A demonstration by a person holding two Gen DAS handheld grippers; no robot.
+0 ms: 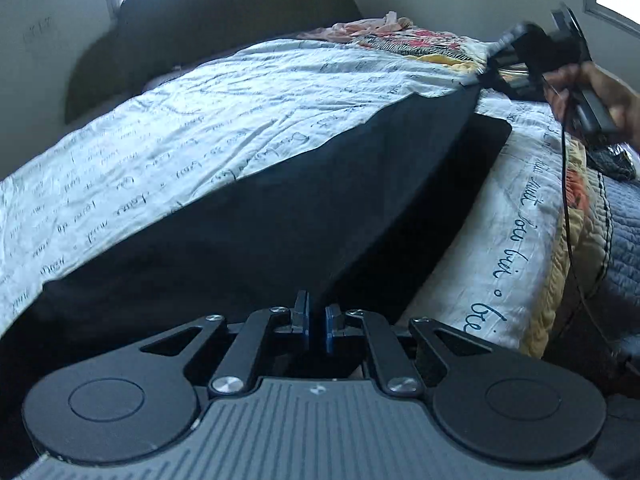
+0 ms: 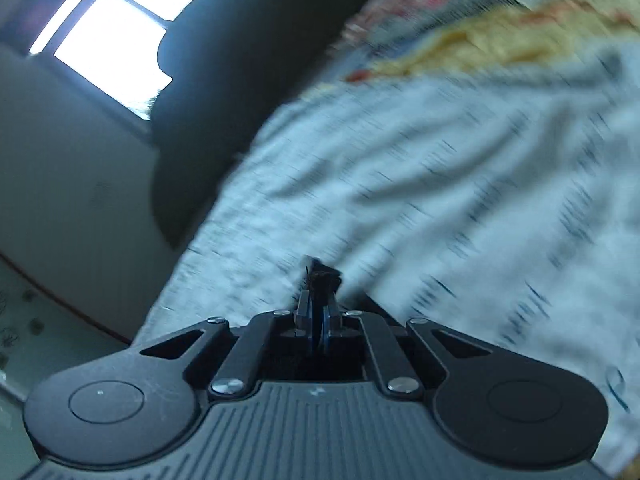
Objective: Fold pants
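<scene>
Left wrist view: black pants (image 1: 304,184) lie stretched across the bed (image 1: 160,128), on a cover with illegible cursive script. Left tongs (image 1: 317,322), nearly closed, pinch the near hem. Right tongs (image 2: 318,320), fully closed, clamp dark fabric at the far end.

Black pants (image 1: 280,208) lie on a white bedsheet (image 1: 180,128) printed with dark cursive script; toward the bed's far edge, a quilt (image 1: 420,42) with red flowers, black stripes and yellow.
</scene>
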